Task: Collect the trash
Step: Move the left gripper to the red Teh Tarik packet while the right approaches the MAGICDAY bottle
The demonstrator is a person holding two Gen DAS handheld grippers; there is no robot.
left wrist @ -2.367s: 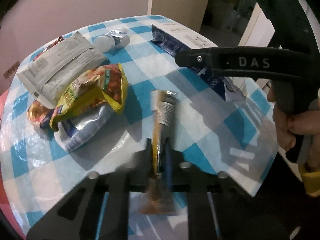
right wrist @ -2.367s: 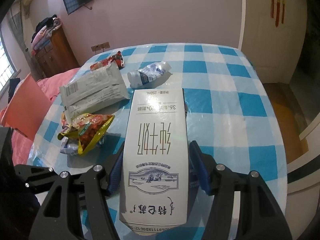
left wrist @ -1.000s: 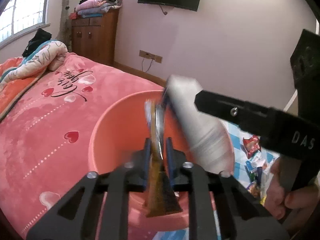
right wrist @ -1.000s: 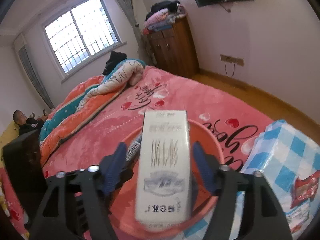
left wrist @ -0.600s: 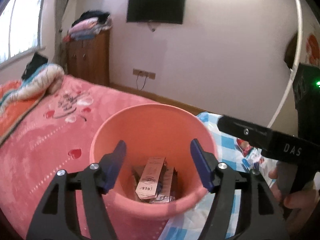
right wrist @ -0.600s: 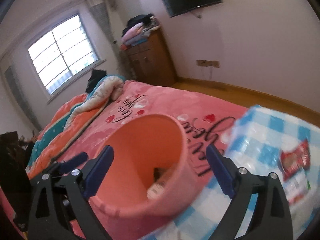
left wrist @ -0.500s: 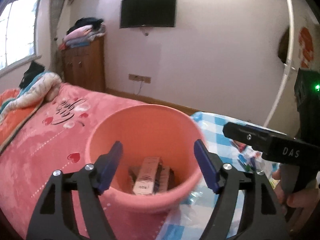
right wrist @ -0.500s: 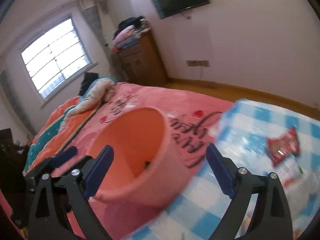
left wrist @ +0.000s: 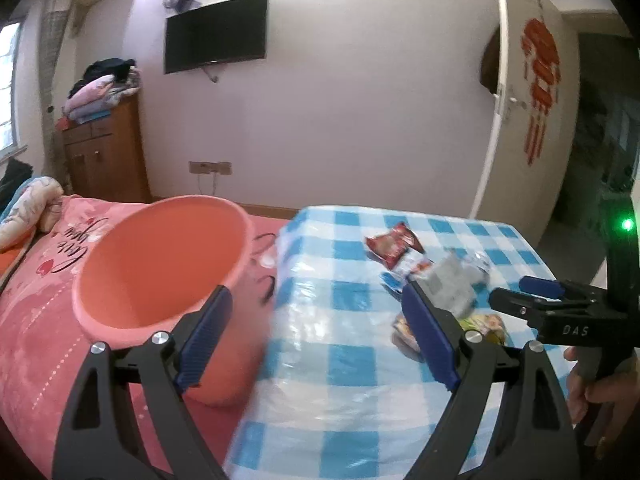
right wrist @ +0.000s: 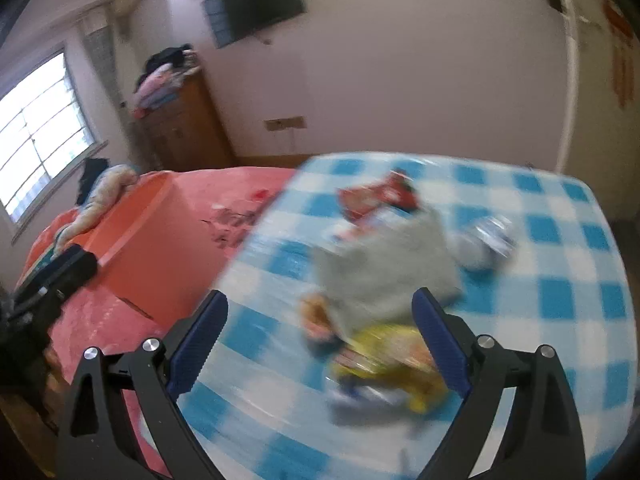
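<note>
Left gripper (left wrist: 316,338): jaws spread wide with nothing between them; they have just been opening further.
Right gripper (right wrist: 320,342): jaws spread wide, empty; they opened within the last second. In the left wrist view its black body shows at 3 o'clock, held by a hand (left wrist: 600,384).
Pink bucket (left wrist: 160,264): stands on the pink bedspread (left wrist: 36,320), touching or just beside the table's edge. The left wrist view looks into its mouth at 9 o'clock, though the bottom is hidden; the right wrist view gives only a blurred slab of its side at 9 o'clock.
Table (left wrist: 340,380): blue-and-white checked cloth, filling the lower right in both views.
Trash pile (right wrist: 384,292): on the table at 1 to 2 o'clock of the left gripper, dead ahead of the right gripper.
Red wrapper (right wrist: 376,196): far end of the pile, sharper in the left wrist view.
Grey-white packet (right wrist: 388,268): middle of the pile.
Yellow snack bag (right wrist: 384,356): nearest end, plain in the right wrist view, mostly hidden behind a finger in the left.
Crushed bottle (right wrist: 484,240): just right of the packet.
Blur: the right wrist view is smeared; small print is unreadable.
</note>
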